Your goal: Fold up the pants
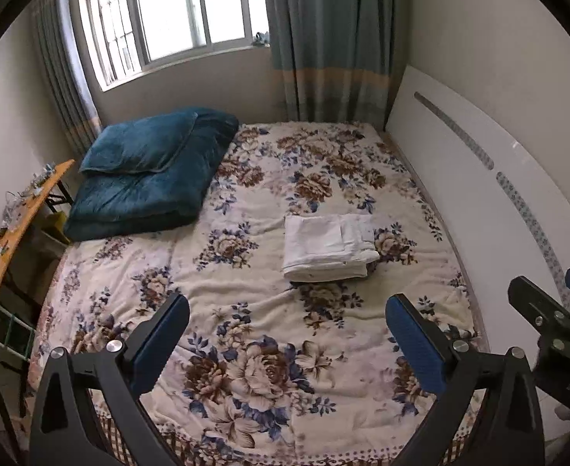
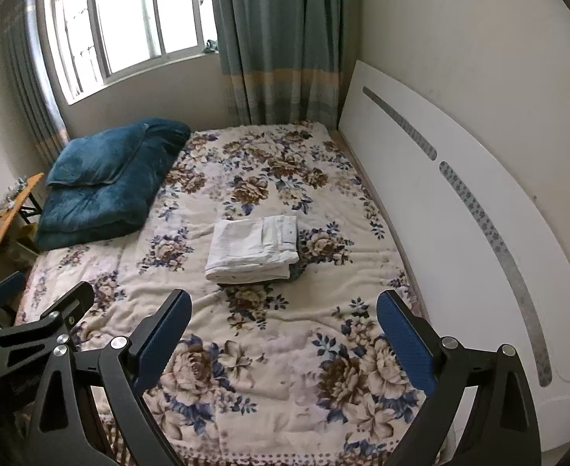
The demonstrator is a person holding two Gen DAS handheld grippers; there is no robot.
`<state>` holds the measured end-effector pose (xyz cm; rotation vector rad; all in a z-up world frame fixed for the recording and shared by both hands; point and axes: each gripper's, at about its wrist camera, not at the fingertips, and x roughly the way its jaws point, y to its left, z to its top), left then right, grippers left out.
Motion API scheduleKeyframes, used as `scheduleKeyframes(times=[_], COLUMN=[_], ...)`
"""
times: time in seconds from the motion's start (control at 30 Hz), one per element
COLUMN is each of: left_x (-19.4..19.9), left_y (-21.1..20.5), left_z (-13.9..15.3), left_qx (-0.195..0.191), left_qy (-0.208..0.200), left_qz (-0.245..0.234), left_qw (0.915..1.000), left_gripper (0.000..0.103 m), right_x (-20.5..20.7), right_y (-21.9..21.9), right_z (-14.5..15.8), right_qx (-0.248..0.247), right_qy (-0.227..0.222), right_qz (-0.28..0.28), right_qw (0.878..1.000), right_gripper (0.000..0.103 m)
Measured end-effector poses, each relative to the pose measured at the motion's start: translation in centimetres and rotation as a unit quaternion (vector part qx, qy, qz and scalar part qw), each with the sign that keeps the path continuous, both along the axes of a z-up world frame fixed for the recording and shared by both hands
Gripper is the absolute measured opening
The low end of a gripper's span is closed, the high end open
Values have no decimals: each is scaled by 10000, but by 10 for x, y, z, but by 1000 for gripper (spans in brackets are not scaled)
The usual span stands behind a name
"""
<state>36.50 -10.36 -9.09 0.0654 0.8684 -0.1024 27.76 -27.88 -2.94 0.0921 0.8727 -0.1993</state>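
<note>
White pants (image 1: pixel 329 246) lie folded in a neat rectangle on the floral bedspread (image 1: pixel 246 202), right of the bed's middle; they also show in the right wrist view (image 2: pixel 253 246). Something dark peeks out under their right edge. My left gripper (image 1: pixel 285 326) is open and empty, held above the near part of the bed, well short of the pants. My right gripper (image 2: pixel 281 322) is open and empty too, beside the left one. The right gripper's fingers (image 1: pixel 537 303) show at the right edge of the left wrist view.
A folded teal quilt with a pillow (image 1: pixel 149 171) lies at the bed's far left. A white headboard (image 1: pixel 498 202) runs along the right wall. A cluttered wooden table (image 1: pixel 17 225) stands left of the bed. A window and teal curtains (image 1: pixel 323 39) are behind.
</note>
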Motion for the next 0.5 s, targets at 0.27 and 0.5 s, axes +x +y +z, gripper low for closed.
scheduleKeyframes(times=[0.27,0.5], left_x=[38,53], left_y=[-6,-7], left_z=[-13,-10], left_qx=[71,144], left_qy=[185,154], left_qz=[100,231], left_qw=[9998,9995], left_gripper=[103,103], right_x=[52,68], right_y=[-11,-15], right_z=[-26,-35], right_qx=[-38,-7], right_qy=[249,274], right_qz=[-77,-122], right_qw=[9997,9996], right_gripper=[98,99])
